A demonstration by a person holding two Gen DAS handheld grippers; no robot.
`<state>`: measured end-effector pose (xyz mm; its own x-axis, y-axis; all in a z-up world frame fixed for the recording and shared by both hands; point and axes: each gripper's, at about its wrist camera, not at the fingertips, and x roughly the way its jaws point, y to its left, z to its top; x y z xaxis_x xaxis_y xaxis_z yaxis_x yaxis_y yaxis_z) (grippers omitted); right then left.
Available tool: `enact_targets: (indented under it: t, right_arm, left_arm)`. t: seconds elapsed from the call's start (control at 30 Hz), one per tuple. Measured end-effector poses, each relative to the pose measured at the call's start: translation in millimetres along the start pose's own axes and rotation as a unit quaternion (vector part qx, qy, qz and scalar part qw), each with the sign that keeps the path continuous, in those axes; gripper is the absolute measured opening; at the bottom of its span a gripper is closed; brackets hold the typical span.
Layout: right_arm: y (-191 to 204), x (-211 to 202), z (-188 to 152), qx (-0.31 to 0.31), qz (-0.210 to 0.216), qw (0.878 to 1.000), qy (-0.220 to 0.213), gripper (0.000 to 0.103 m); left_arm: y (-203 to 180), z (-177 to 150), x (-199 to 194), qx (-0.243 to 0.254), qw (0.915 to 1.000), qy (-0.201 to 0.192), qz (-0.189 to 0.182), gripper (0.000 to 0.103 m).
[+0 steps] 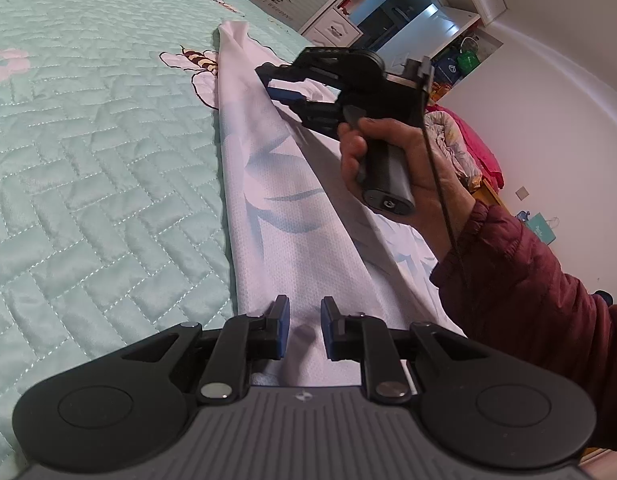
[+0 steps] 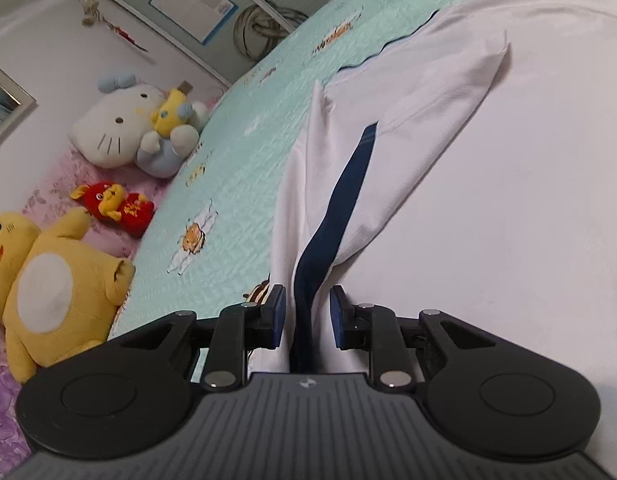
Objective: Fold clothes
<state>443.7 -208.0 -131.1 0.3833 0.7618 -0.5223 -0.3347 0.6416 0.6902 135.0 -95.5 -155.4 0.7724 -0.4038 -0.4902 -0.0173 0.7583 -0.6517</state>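
Now the white garment point(image 1: 268, 184) lies on the bed's mint quilted bedspread point(image 1: 88, 140), gathered into a long band with a navy stripe point(image 2: 336, 208) running along a fold. At the garment's near end the left gripper point(image 1: 304, 326) has its fingers point(image 1: 282, 320) narrowly apart with cloth lying between them; no pad visibly presses it. At the garment's far end the right gripper point(image 1: 286, 88), held in a hand point(image 1: 396, 168) with a maroon sleeve point(image 1: 528, 280), straddles the striped fold, its fingers point(image 2: 277, 316) slightly parted around it. Beyond the garment sit plush toys point(image 2: 132, 128).
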Motion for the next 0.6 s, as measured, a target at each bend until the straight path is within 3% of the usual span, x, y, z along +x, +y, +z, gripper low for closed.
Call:
enact_targets:
  t: [0.07,0.1,0.2,0.33,0.4,0.57,0.6]
  right_arm:
    - [2,2,-1,-0.007,-0.017,1.000,-0.005,0.004]
    - [0,0,0,-0.006,-0.021,1.000,-0.007,0.000]
    - [-10,-9,6,0.000,-0.030,0.999,-0.015,0.000]
    - [-9,-27,30,-0.078,-0.106,0.991,-0.040,0.000]
    - [-12,-27,39,-0.103,-0.127,0.986,-0.030,0.000]
    - [-30,-27,41,-0.101,-0.088,0.991,-0.014,0.002]
    - [-33,-30,40,-0.086,-0.079,0.993,-0.019,0.007]
  left_arm:
    - [1,-1,-1,-0.003,1.0000,0.000,-0.002,0.019]
    - [2,-1,-1,-0.004,1.0000,-0.001,-0.004,0.019]
    - [4,-1,-1,-0.011,0.9999,-0.002,-0.006,0.017]
    - [8,-1,-1,-0.019,0.9998,-0.001,-0.007,0.013]
    - [9,-1,-1,-0.021,0.9998,-0.001,-0.006,0.012]
    - [8,-1,-3,-0.018,0.9998,-0.001,-0.003,0.011]
    - [8,0,-3,-0.016,0.9999,-0.001,-0.002,0.011]
